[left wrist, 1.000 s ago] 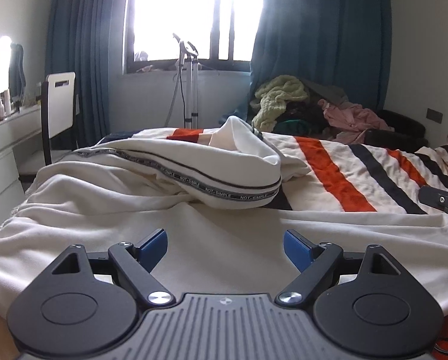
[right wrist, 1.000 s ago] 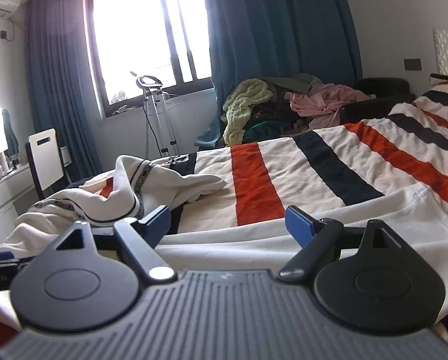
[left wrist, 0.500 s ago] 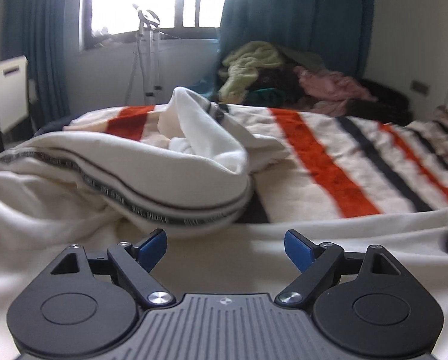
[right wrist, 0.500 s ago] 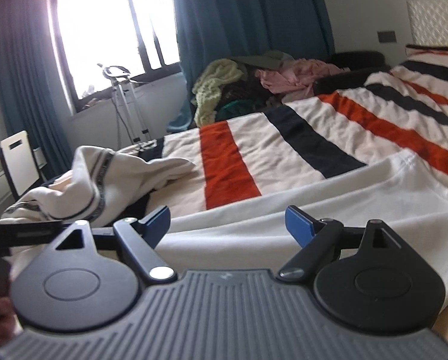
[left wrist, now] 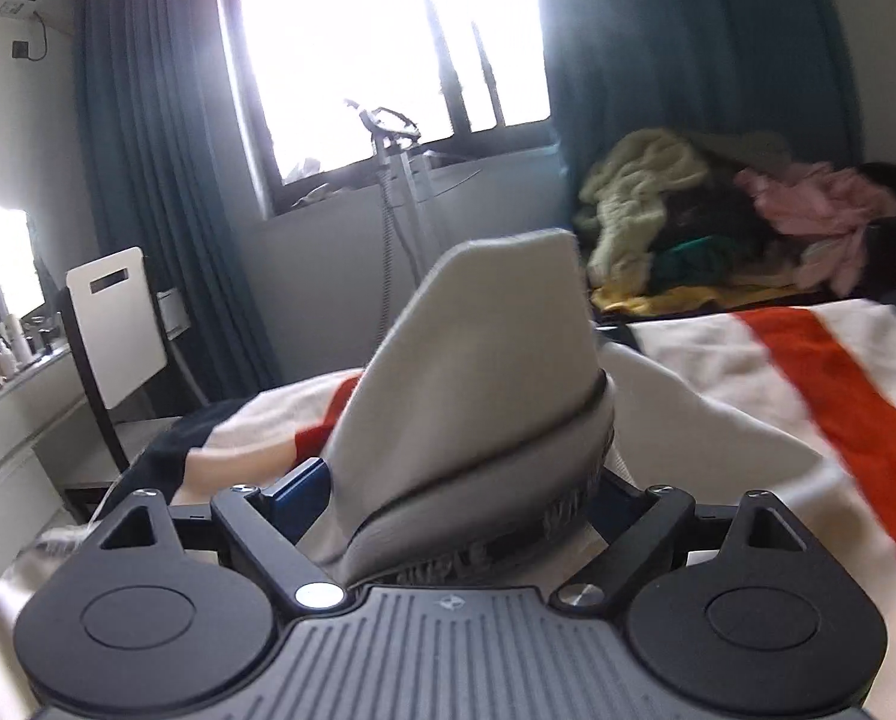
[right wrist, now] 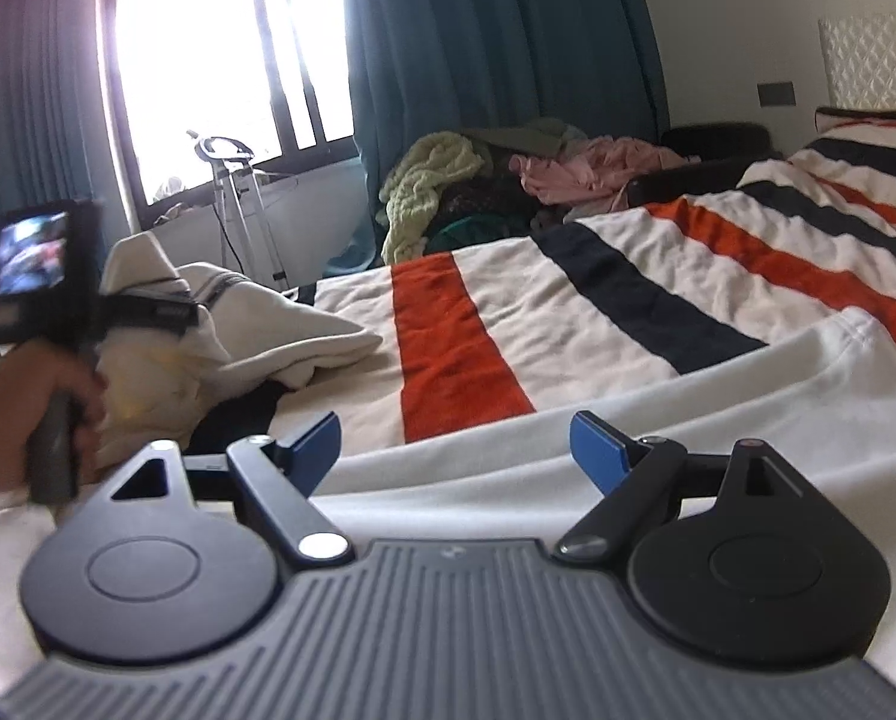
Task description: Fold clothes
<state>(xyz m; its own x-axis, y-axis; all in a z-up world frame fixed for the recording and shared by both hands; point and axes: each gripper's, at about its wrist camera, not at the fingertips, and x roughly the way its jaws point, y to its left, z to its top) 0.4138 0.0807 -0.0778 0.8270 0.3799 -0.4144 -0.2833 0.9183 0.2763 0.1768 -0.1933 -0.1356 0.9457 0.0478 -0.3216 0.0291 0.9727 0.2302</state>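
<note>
A cream garment with a black lettered band (left wrist: 478, 396) lies on the striped bed. Its bunched part stands up between the fingers of my left gripper (left wrist: 454, 489), whose jaws are still spread wide around the cloth; the blue left pad (left wrist: 301, 486) shows, the right pad is hidden by fabric. In the right wrist view the same garment (right wrist: 166, 324) is at the left with the left gripper's body (right wrist: 34, 264) and the hand holding it. My right gripper (right wrist: 454, 450) is open and empty above the garment's flat cream part (right wrist: 628, 420).
The bed has a white blanket with orange and black stripes (right wrist: 460, 348). A heap of clothes (right wrist: 484, 180) lies beyond the bed below teal curtains. A white chair (left wrist: 118, 324), a desk (left wrist: 10, 408) and a clothes steamer stand (left wrist: 400, 180) are by the window.
My left gripper has moved forward onto the bunched garment, which now sits between its fingers and looks raised. My right gripper has stayed open over the flat cloth.
</note>
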